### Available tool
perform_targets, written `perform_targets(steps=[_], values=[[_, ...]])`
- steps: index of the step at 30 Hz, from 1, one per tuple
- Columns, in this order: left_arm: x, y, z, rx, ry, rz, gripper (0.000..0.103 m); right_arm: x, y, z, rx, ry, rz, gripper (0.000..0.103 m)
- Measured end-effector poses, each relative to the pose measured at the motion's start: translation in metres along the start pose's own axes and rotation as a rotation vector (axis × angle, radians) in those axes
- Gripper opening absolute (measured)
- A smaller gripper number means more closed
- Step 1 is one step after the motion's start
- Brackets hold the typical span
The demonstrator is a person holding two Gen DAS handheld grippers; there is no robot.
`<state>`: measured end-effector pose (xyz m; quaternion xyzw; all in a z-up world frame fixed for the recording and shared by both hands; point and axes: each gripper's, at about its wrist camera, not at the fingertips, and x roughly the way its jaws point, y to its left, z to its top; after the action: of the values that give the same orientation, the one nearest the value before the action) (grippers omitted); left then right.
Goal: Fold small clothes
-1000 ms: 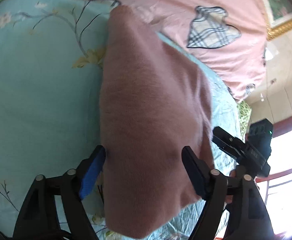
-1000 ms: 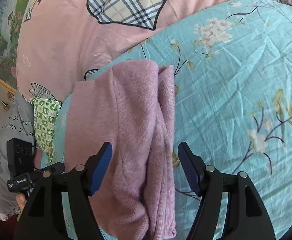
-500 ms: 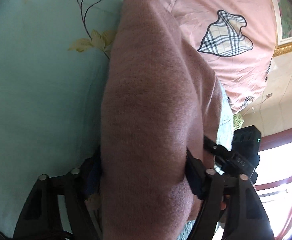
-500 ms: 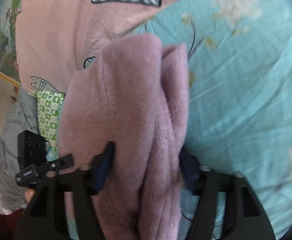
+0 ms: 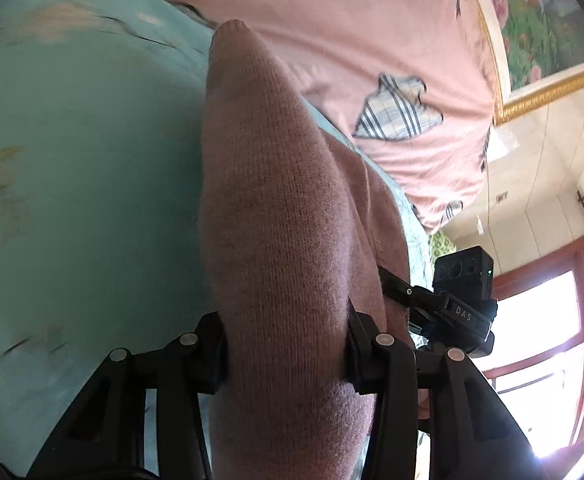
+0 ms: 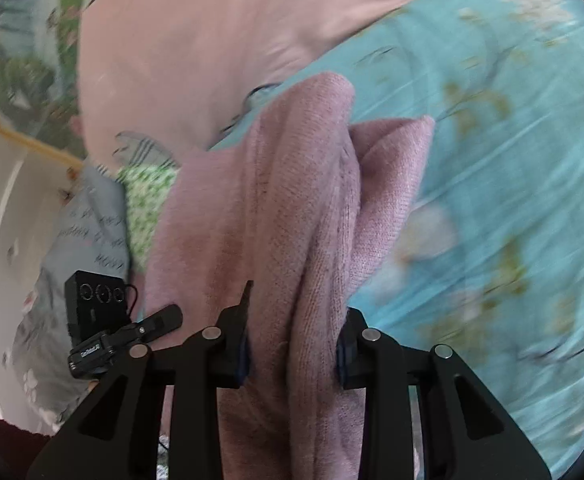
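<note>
A folded pink knit garment [image 5: 275, 208] lies on a light blue floral bedsheet [image 5: 75, 184]. My left gripper [image 5: 285, 344] is shut on its near end, the knit bulging between the jaws. In the right wrist view the same pink garment [image 6: 292, 208] shows its layered folded edge, with one flap sticking out to the right. My right gripper [image 6: 294, 352] is shut on that end. Each gripper shows in the other's view: the right one in the left wrist view [image 5: 452, 304], the left one in the right wrist view [image 6: 103, 328]. The garment's underside is hidden.
A pink quilt with plaid hearts [image 5: 372, 60] lies behind the garment. A green-patterned cloth [image 6: 147, 200] and a grey printed cloth [image 6: 87, 224] lie at the bed's edge. A gold-framed picture [image 5: 540, 40] hangs on the wall, and a bright window [image 5: 540, 320] is at right.
Both grippers moved forward around the garment's ends and closed on it. The garment is now bunched and rising off the sheet; both views blur with motion.
</note>
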<state>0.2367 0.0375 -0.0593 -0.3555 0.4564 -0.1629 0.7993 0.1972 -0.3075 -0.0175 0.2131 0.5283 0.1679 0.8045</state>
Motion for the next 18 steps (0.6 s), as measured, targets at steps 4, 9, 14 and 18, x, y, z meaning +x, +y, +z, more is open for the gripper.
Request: perform_targets(steps=[4,9,14,18], values=[[-0.055,0.025,-0.021,-0.032,-0.046,0.054,0.045,0.03,0.035,-0.023,-0.032,0.054,0.07,0.033],[-0.091,0.051,-0.042,-0.066,-0.083,0.114,0.045,0.078,0.073,-0.051,-0.086,0.154,0.115,0.033],[-0.085,0.093,-0.063,-0.127,-0.053,0.217,0.049,0.116,0.077,-0.072,-0.113,0.228,0.07,0.033],[-0.085,0.099,-0.065,-0.172,-0.073,0.234,0.062,0.12,0.065,-0.078,-0.108,0.216,0.017,0.04]])
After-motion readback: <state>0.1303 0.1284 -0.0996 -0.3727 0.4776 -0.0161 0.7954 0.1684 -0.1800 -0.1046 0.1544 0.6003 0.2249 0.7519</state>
